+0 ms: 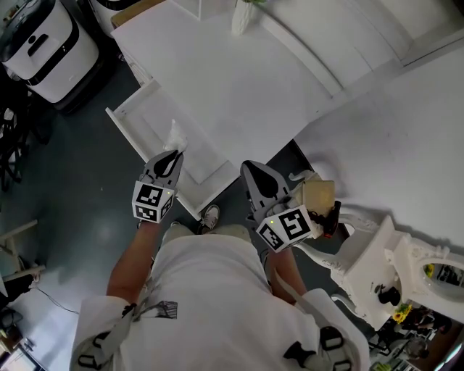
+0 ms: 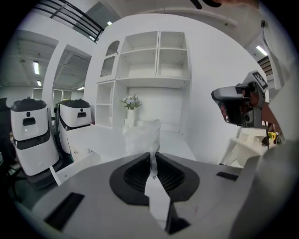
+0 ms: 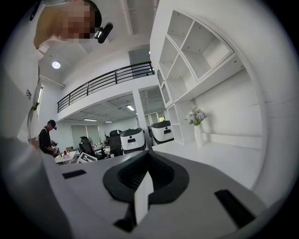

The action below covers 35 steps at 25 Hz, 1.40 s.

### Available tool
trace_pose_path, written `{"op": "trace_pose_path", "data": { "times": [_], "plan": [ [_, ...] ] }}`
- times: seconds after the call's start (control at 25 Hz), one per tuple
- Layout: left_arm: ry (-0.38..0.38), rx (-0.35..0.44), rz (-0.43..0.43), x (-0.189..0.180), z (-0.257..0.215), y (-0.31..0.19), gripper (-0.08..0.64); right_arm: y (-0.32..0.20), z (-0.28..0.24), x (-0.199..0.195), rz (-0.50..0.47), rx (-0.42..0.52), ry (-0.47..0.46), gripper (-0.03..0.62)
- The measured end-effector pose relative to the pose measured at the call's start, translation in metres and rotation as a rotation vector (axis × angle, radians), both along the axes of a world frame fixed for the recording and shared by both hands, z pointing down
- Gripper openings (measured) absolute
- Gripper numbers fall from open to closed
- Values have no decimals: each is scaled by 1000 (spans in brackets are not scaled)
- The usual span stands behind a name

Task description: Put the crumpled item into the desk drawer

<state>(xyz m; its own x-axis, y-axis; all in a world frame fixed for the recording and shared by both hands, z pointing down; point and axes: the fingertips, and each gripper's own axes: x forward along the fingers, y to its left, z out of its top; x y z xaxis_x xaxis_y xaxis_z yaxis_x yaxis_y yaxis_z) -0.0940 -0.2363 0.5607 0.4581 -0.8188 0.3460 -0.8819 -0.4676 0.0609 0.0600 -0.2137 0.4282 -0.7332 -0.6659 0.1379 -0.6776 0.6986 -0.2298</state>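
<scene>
The crumpled item (image 1: 176, 136) is a white wad of thin paper or plastic. My left gripper (image 1: 172, 154) is shut on its lower end and holds it over the open white desk drawer (image 1: 145, 109). In the left gripper view the crumpled item (image 2: 142, 135) stands up from the shut left gripper (image 2: 153, 161), with a strip of it pinched between the jaws. My right gripper (image 1: 249, 168) hovers near the drawer's front corner, shut and holding nothing. The right gripper (image 3: 146, 176) shows its jaws pressed together in its own view.
The white desk top (image 1: 239, 80) lies beyond the drawer, with a vase (image 1: 243, 18) of flowers at the back. White wheeled machines (image 1: 47, 47) stand at the far left. An ornate white chair (image 1: 377, 253) is at the right. A person (image 3: 46, 137) stands far off.
</scene>
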Motion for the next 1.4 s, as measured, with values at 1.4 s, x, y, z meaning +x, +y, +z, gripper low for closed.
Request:
{"op": "trace_pose_path", "data": {
  "times": [1.4],
  "plan": [
    [-262, -447, 43, 18, 185, -35, 41, -14, 37, 63, 83, -76, 3, 11]
  ]
}}
